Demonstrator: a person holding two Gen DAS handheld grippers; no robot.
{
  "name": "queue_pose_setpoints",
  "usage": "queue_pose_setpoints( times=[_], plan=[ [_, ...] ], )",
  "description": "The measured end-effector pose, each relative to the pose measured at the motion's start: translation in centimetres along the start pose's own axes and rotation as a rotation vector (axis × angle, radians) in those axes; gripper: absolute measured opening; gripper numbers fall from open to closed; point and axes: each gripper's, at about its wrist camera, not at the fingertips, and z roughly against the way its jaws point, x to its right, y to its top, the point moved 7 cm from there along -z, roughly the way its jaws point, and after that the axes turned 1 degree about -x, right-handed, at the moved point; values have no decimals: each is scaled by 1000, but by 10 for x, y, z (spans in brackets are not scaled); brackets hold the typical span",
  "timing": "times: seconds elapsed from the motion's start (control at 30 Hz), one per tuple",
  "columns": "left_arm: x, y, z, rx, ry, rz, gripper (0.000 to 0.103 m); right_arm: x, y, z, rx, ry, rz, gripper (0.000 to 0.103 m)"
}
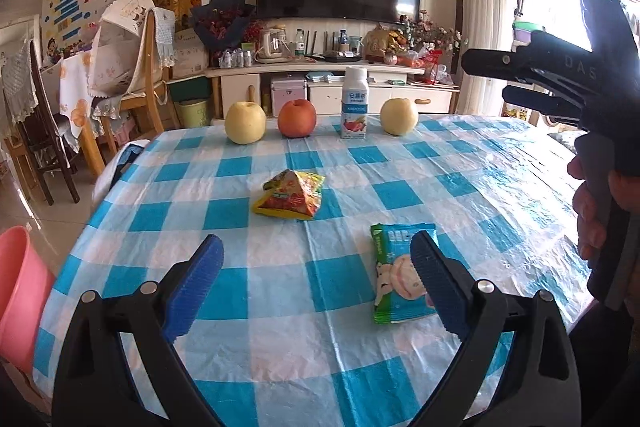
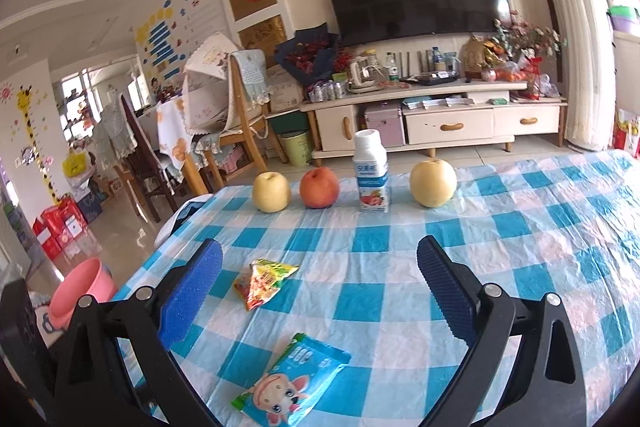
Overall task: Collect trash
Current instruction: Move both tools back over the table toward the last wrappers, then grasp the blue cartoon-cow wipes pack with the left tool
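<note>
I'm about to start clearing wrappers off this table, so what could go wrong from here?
1. The green snack packet lies flat on the thin checked tablecloth, so closing jaws might pinch the cloth too.
2. The yogurt bottle stands upright between the fruit; tugging the cloth could topple it.
3. The pink bucket sits off the table's left edge, so a released wrapper may miss it.

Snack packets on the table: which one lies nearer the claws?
The green-blue packet with the cartoon animal; the yellow-orange packet lies farther back, toward the fruit.
</note>
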Motion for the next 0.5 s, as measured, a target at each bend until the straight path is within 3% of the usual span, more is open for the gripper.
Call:
queue_pose_setpoints(
  times=[0.27, 0.5],
  plan=[
    [58, -10, -33, -128, -175, -8, 95, 23, 0, -15, -48, -18, -35, 97],
    [79, -26, -80, -259, -189, -23, 95, 19, -8, -41, -129, 36, -46, 97]
  ],
)
